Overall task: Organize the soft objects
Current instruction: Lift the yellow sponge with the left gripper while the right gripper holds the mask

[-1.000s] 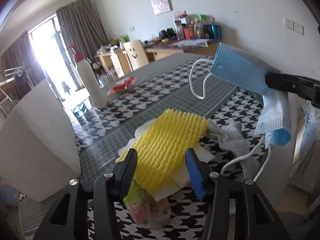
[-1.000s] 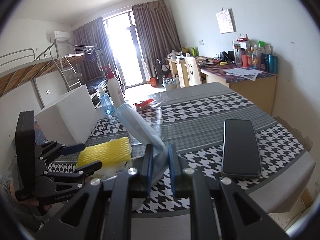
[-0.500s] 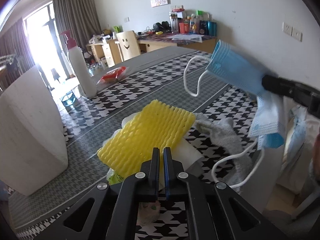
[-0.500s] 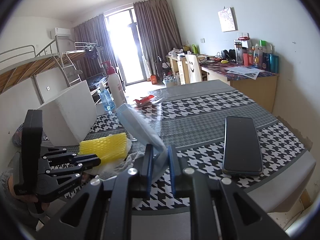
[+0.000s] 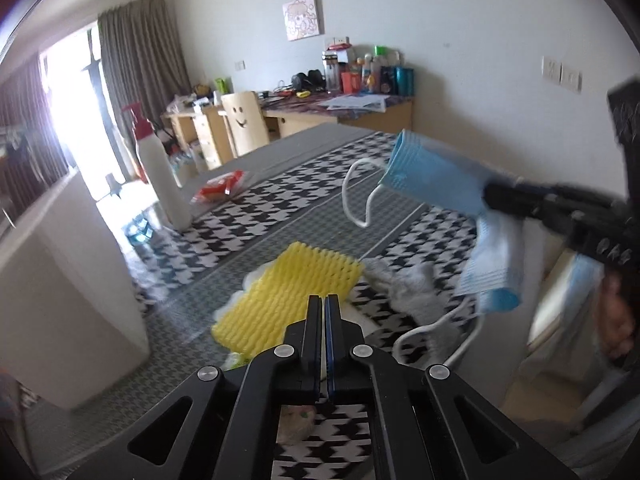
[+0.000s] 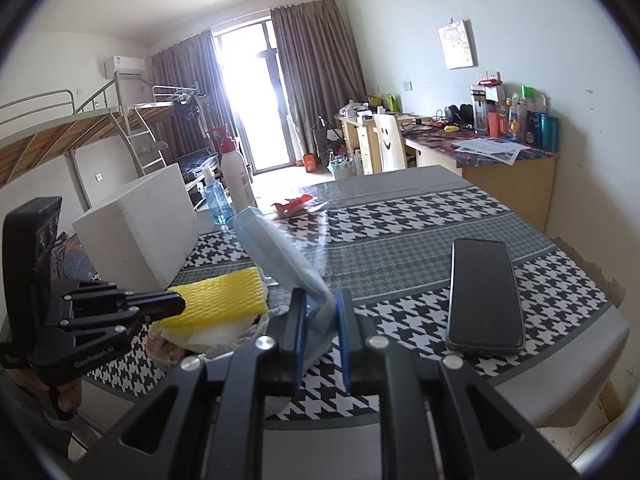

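My right gripper (image 6: 320,300) is shut on a blue face mask (image 6: 280,256) and holds it in the air above the table's near edge; the mask also shows in the left wrist view (image 5: 432,176), its white ear loops hanging. My left gripper (image 5: 323,304) is shut and empty, raised above a yellow foam net (image 5: 288,300) that lies on white sheets. A grey cloth (image 5: 412,284) lies to the right of the foam. A small crumpled wrapper (image 5: 296,424) lies under the left gripper. The foam also shows in the right wrist view (image 6: 224,296).
A white foam box (image 6: 136,228) stands at the table's left. A black phone (image 6: 480,292) lies at the right. A white pump bottle (image 5: 160,184), a blue bottle (image 6: 214,200) and a red wrapper (image 5: 220,188) sit farther back on the houndstooth table (image 6: 400,216).
My left gripper has closed from open, empty, and pulled back and up from the yellow foam. The right gripper holds the mask in much the same place.
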{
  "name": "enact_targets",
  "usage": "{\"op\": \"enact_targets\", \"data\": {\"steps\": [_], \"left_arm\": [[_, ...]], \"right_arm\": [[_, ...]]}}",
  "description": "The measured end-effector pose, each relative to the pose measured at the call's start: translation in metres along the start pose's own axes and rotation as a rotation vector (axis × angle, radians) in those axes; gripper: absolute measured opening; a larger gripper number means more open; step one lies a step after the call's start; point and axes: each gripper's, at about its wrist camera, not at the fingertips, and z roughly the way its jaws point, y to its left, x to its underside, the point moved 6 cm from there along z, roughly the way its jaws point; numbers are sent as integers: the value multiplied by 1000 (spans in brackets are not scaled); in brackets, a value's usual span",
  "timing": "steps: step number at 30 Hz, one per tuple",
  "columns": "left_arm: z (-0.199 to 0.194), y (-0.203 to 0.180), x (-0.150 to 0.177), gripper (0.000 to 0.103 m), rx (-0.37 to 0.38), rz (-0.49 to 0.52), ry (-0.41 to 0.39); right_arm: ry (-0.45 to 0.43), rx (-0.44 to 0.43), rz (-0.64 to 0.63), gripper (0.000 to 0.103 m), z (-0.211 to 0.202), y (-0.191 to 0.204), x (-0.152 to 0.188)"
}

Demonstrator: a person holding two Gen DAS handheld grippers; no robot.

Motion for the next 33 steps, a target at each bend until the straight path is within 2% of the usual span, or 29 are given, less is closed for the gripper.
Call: {"op": "enact_targets", "data": {"steps": [2,4,6,8,9,16,19,21,26,33], "left_arm": [[6,0,2,3,-15,19,24],[12,0,3,10,-42,42,41],[17,0,5,34,-43,59,55],[20,-2,5,51,-43,68,53],[20,-3,5,52,-44,75,47],[38,2,8,50,-86,82,89],[47,7,11,35,-74,56,127],[51,9,14,20,-84,56,149],[54,10,21,4,-65,47,165],[38,20,13,2,-6,-42,107]], "right_arm": [[-4,-2,-7,18,-1,2,0],[-2,-6,-9,18,-1,3,0],[2,-8,-8,18,0,4,1],[6,-10,-7,18,1,4,3],[6,-9,-5,18,1,3,3],[13,-17,0,18,3,2,5],[13,-20,0,18,3,2,6],[17,-20,3,18,4,1,7],[17,-20,1,18,4,2,7],[14,-20,-10,18,5,6,6]]}}
